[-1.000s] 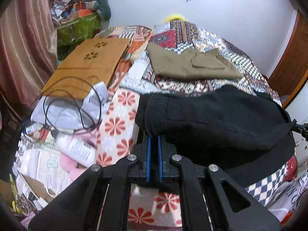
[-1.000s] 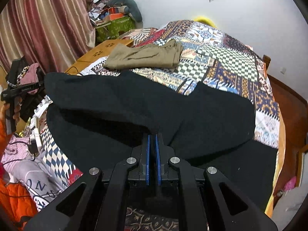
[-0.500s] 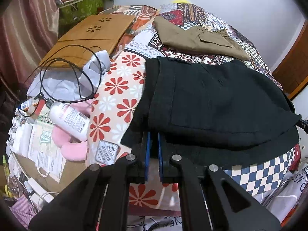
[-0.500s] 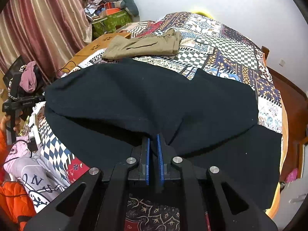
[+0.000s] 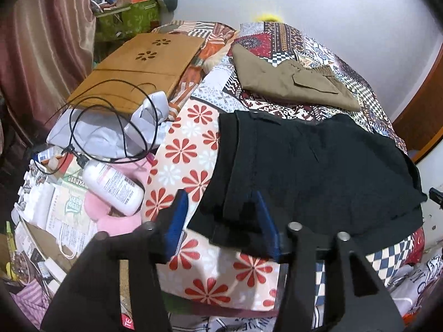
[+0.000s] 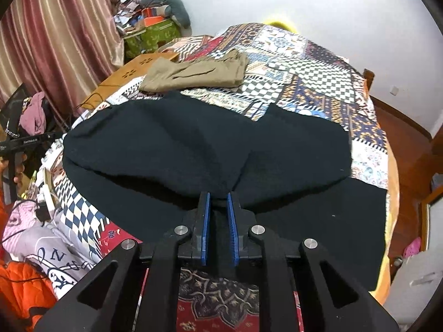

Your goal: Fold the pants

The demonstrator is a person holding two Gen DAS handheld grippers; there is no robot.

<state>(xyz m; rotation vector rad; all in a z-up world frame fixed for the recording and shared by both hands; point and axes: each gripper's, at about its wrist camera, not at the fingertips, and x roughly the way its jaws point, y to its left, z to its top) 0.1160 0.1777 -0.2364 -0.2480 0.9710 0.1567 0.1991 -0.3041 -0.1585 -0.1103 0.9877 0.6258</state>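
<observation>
Black pants (image 5: 318, 166) lie folded over on the patchwork bed (image 5: 182, 149), with the upper layer resting on the lower. My left gripper (image 5: 220, 196) is at their near left corner. Its jaws are opening and stand wide apart, and the corner lies loose between the blue pads (image 5: 177, 215) without being pressed. In the right wrist view the same pants (image 6: 180, 144) spread across the bed. My right gripper (image 6: 218, 195) sits at their near edge, its jaws a narrow gap apart, with a gathered fold of black cloth at the tips.
Folded khaki pants (image 5: 285, 80) lie farther back on the bed (image 6: 318, 72). A wooden board (image 5: 144, 61), black cable (image 5: 110, 127), white bottle (image 5: 113, 185) and clutter sit to the left. A hand holding my left gripper (image 6: 25, 141) shows at the left edge of the right wrist view.
The lifted black layer came down flat onto the bed. My left jaws went from shut on the corner to wide apart. My right jaws parted slightly.
</observation>
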